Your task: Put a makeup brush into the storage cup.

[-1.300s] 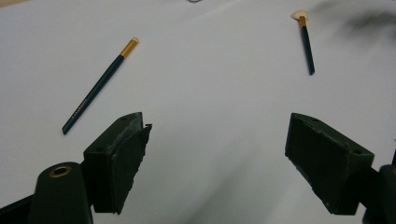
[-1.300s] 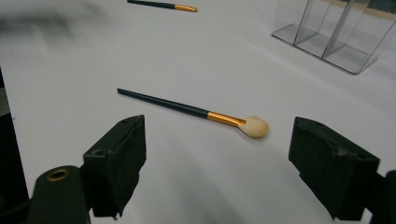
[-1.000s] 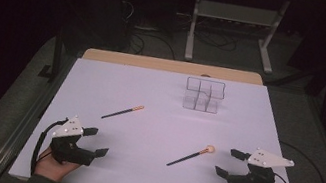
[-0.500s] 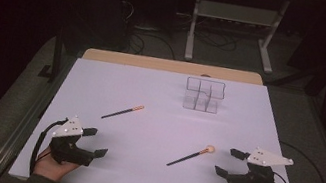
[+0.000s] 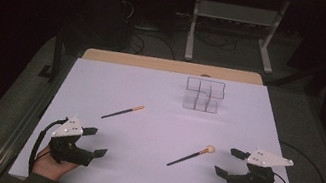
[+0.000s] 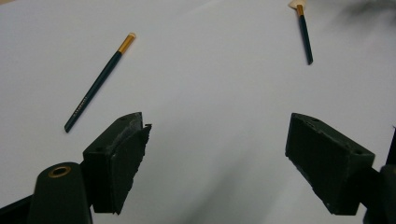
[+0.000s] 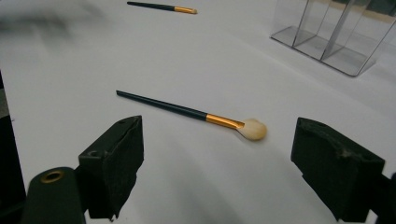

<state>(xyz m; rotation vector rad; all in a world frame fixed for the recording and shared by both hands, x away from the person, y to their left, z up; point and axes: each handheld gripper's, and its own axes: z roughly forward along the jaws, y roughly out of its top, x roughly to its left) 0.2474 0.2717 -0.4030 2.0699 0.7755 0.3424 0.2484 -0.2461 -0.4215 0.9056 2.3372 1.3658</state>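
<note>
Both sets of fingers spread wide, holding nothing. Fluffy-tipped brush (image 7: 196, 113) lying flat on the worktop (image 5: 160, 96), just ahead of right gripper (image 5: 232, 163), long axis crosswise to its fingers. Slim brush (image 6: 99, 81) ahead-left of left gripper (image 5: 96, 141), clear organizer (image 5: 203, 95) well beyond.

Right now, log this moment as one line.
left gripper: open, empty | right gripper: open, empty | round brush: flat, near right gripper | thin brush: flat | clear organizer: upright, far side
</note>
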